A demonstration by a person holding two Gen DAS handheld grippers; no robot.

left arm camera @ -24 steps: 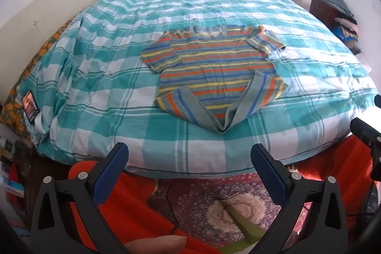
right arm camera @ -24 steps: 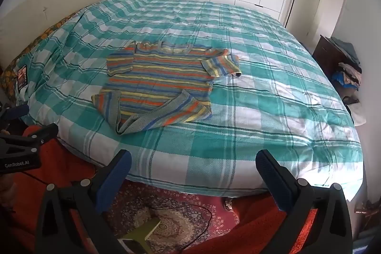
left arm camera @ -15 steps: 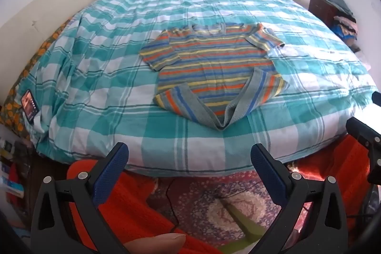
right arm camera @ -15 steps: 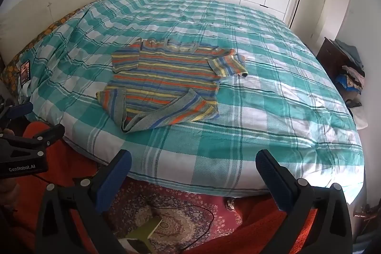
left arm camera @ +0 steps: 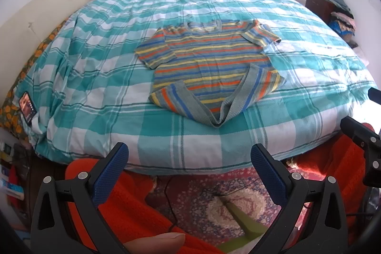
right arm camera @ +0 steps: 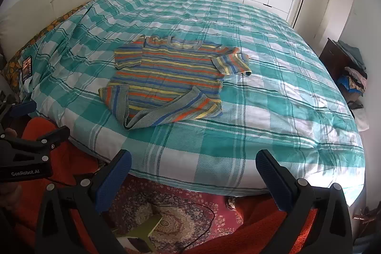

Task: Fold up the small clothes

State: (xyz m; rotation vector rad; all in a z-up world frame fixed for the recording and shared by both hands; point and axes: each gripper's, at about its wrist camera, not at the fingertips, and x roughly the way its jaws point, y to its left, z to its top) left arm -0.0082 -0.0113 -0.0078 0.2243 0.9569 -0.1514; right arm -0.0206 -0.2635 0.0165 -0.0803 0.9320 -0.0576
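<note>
Your left gripper [left arm camera: 189, 156] hangs off the near edge of the bed [left arm camera: 119, 99], jaws spread as wide as they go and nothing between the blue pads. The striped shirt [left arm camera: 209, 63] lies ahead of it and up the bed, almost dead centre between those fingers, well apart from them. From this hand the shirt's long axis runs straight away from you: hem nearest, neckline farthest.

The shirt is a soft knit in grey, orange, yellow and blue bands. It lies flat through the body, short sleeves out to either side. Both bottom corners are turned inward, so the grey hem band makes a V pointing at you. The knit looks limp and likely to drape when lifted. Beneath it, the teal-and-white checked cover is lightly wrinkled and will probably bunch if a pad drags on it.

Your right gripper [right arm camera: 193, 166] is also fully open and holds nothing. From it, the shirt sits ahead and off to the left, so the right sleeve [right arm camera: 232, 63] and right hem corner are its nearer reach. Judged by where the shirt falls in each view, the left hand is the better lined up with the garment.
</note>
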